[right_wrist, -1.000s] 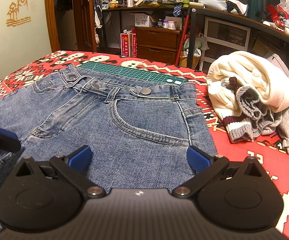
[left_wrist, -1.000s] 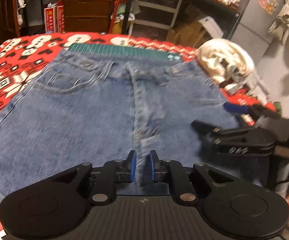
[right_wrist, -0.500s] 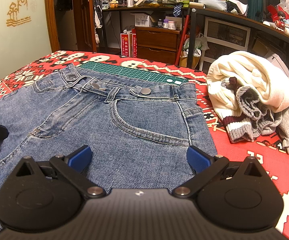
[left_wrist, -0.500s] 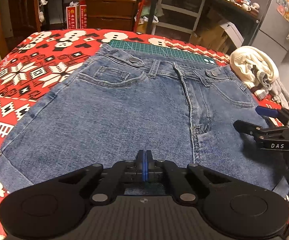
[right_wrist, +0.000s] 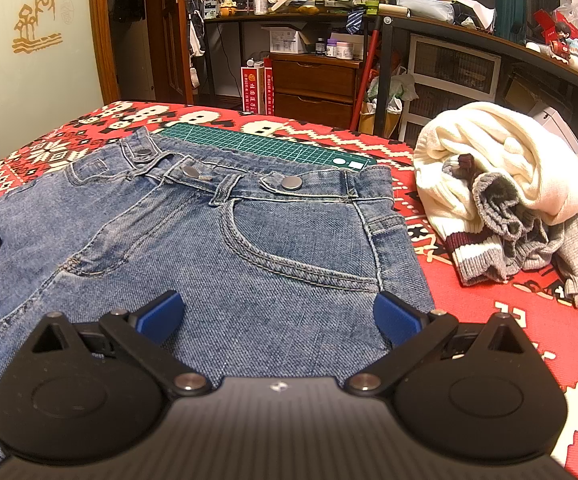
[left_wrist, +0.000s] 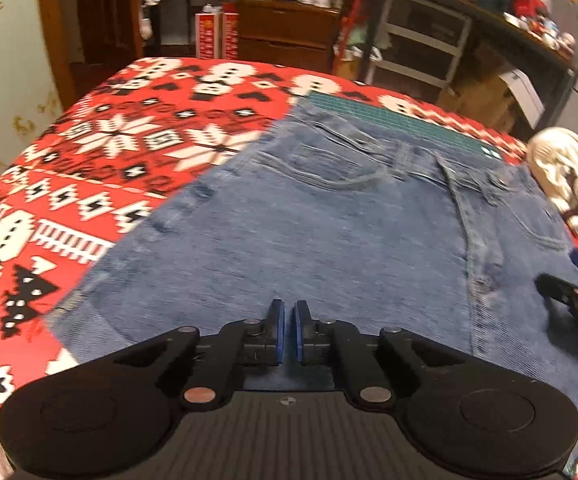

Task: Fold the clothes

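Where everything lies: a red patterned blanket (left_wrist: 109, 152) with white and black motifs, spread across the whole work surface.
Jeans: a pair of blue denim jeans (left_wrist: 329, 240) laid flat on the blanket, front side up, with the waistband at the far end and the metal buttons showing.
Clothes pile: cream and grey knitwear (right_wrist: 501, 184) heaped on the blanket just beside the jeans' right edge.
Cutting mat: a green gridded mat (right_wrist: 265, 144) under the waistband, with only its far strip showing.
Left gripper (left_wrist: 287, 332): low over the near part of the jeans, left of the fly seam. Its blue pads are nearly together with a slim gap, and no cloth is seen between them. This view is blurred.
Right gripper (right_wrist: 275, 316): jaws spread wide and holding nothing, over the denim just below the front pocket near the jeans' right edge.
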Action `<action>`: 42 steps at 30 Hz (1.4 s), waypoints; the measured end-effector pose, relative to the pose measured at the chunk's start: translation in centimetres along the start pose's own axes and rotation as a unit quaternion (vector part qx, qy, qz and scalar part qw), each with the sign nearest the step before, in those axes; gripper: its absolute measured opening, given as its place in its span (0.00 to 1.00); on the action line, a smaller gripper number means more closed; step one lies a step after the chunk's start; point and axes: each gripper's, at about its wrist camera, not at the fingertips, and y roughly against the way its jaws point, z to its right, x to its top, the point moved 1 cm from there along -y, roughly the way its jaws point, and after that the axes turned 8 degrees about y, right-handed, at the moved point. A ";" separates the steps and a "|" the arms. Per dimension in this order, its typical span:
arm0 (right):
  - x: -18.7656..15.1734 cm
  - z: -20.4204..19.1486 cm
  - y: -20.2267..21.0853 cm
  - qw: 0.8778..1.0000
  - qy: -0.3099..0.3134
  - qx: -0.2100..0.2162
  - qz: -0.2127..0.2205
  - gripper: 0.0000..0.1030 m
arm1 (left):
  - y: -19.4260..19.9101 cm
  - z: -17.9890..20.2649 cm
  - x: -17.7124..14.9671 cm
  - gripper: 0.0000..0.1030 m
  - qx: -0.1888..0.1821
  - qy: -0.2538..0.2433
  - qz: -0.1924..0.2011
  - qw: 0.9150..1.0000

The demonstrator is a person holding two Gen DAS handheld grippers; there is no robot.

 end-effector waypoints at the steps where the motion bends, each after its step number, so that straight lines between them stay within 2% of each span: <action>1: 0.0 0.0 0.0 1.000 0.000 0.000 0.000 1.00 | 0.0 -0.3 0.2 0.07 0.006 0.003 0.002 1.000; 4: 0.0 0.0 0.0 1.000 0.000 0.000 0.000 1.00 | 0.0 -1.2 0.7 0.07 0.016 0.017 0.008 1.000; 9: 0.0 0.0 0.0 1.000 0.000 0.000 0.000 1.00 | 0.5 -1.0 1.8 0.07 0.008 0.038 0.022 0.999; 17: 0.0 0.0 0.0 1.000 0.000 0.000 0.000 1.00 | 0.5 3.9 2.5 0.07 -0.063 0.017 0.020 0.998; 21: 0.0 0.0 0.0 1.000 0.000 0.000 0.000 1.00 | -0.8 6.1 2.1 0.07 -0.077 0.000 0.008 0.997; 26: 0.0 0.0 0.0 1.000 0.000 0.000 0.000 1.00 | -2.1 5.6 1.5 0.07 -0.049 -0.006 0.001 0.999; 34: 0.0 0.0 0.0 1.000 0.000 0.000 0.000 1.00 | -1.4 0.0 1.7 0.06 0.002 0.017 0.018 1.000; 37: 0.0 0.0 0.0 1.000 0.000 0.000 0.000 1.00 | -1.2 -2.2 1.8 0.13 0.020 0.030 0.025 0.999; 39: 0.0 0.0 0.0 1.000 0.000 0.000 0.000 1.00 | -1.1 -3.6 1.7 0.04 0.032 0.038 0.029 0.998; 42: 0.0 0.0 0.0 1.000 0.000 0.000 0.000 1.00 | -0.8 -4.6 1.8 0.03 0.034 0.044 0.031 0.998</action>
